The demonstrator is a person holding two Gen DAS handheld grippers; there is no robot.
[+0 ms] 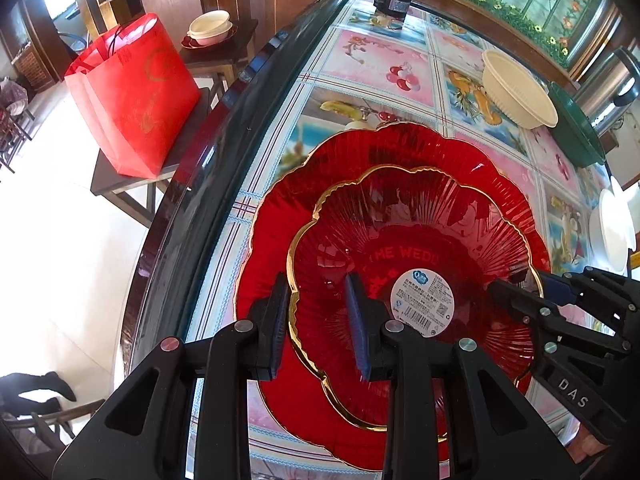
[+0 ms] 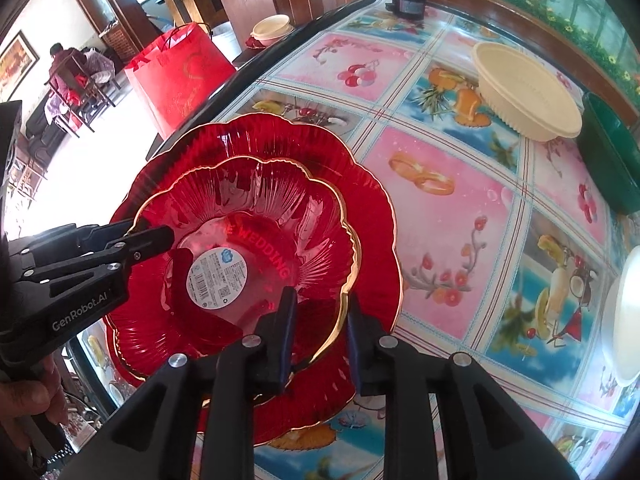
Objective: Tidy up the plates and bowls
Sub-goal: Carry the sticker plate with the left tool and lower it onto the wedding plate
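Note:
A small red glass bowl [image 1: 404,264] with a gold scalloped rim and a white label sits inside a larger red glass plate [image 1: 360,160] on the table. My left gripper [image 1: 318,320] is open, its fingers astride the bowl's left rim. My right gripper [image 2: 320,332] is open, astride the bowl's near right rim [image 2: 340,312]. Each gripper shows in the other's view: the right gripper [image 1: 516,284] at the bowl's right edge, the left gripper [image 2: 148,236] at its left edge. A cream bowl [image 1: 516,92] lies tilted at the far right; it also shows in the right wrist view [image 2: 524,88].
The table [image 2: 460,200] has a fruit-print cloth. A green tray [image 2: 608,152] and a white plate [image 2: 624,312] stand at the right. A black motor [image 1: 394,0] sits at the far end. A red bag [image 1: 132,92] and stacked bowls [image 1: 210,28] rest on side stools left.

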